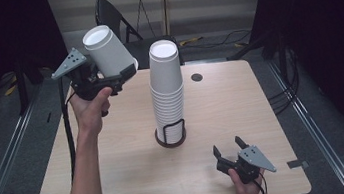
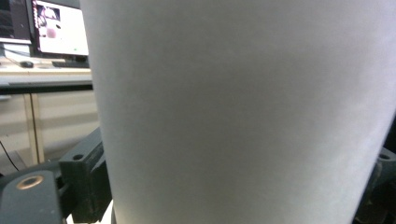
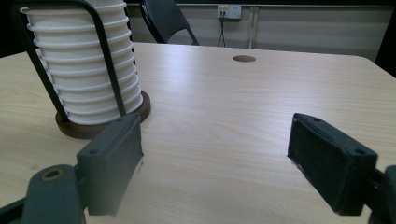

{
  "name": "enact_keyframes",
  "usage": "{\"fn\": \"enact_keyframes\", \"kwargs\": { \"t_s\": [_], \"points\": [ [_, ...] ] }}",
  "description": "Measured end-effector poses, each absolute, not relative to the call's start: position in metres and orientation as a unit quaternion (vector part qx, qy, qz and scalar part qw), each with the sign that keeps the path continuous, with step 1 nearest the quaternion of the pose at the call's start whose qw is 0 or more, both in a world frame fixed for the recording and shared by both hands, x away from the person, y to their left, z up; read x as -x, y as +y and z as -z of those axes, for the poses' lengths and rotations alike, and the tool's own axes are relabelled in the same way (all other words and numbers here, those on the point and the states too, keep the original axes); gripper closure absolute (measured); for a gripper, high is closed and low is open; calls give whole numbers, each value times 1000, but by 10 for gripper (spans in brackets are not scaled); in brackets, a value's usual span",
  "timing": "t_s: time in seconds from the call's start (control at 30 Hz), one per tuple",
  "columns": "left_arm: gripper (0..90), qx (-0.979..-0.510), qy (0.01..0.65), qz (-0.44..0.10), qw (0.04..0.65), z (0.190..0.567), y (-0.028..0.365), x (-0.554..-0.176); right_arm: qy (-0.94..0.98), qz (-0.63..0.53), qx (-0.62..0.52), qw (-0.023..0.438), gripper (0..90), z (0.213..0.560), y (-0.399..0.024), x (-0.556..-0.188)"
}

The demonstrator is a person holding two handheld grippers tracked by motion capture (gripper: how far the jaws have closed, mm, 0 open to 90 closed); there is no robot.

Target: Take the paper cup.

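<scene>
A white paper cup [image 1: 107,52] hangs tilted in the air over the table's far left, bottom end up and toward the camera. My left gripper [image 1: 120,69] is shut on its side wall. In the left gripper view the cup [image 2: 243,93] spans the space between the two dark jaws of that gripper [image 2: 243,191]. A tall stack of upside-down white cups [image 1: 166,85] stands mid-table in a black wire holder with a round dark base [image 1: 171,141]. My right gripper [image 1: 227,148] rests near the front right edge, open and holding nothing. In its own view the open gripper [image 3: 215,163] faces the stack [image 3: 84,65] at left.
The light wooden table [image 1: 242,113] has a round cable hole [image 1: 196,77] behind the stack. A black chair [image 1: 113,14] stands beyond the far edge. A desk with a lit monitor [image 2: 60,28] lies behind the held cup. Metal floor rails run along both sides.
</scene>
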State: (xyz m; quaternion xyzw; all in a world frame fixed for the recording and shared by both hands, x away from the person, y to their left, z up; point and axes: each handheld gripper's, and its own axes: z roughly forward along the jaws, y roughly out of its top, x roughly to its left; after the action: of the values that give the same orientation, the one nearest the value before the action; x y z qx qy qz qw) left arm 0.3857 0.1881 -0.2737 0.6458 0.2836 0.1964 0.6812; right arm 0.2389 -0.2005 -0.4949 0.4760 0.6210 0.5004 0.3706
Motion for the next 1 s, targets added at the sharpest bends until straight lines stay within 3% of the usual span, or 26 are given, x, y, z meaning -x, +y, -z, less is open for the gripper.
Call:
{"fn": "enact_keyframes", "kwargs": {
  "t_s": [0.63, 1.0],
  "points": [
    [103, -668, 309, -184, 651, 330, 187, -365, 642, -497, -454, 368, 203, 495, -194, -238],
    [102, -671, 332, -159, 644, 362, 177, -342, 662, -495, -441, 350, 168, 494, -180, -237]
  ]
}}
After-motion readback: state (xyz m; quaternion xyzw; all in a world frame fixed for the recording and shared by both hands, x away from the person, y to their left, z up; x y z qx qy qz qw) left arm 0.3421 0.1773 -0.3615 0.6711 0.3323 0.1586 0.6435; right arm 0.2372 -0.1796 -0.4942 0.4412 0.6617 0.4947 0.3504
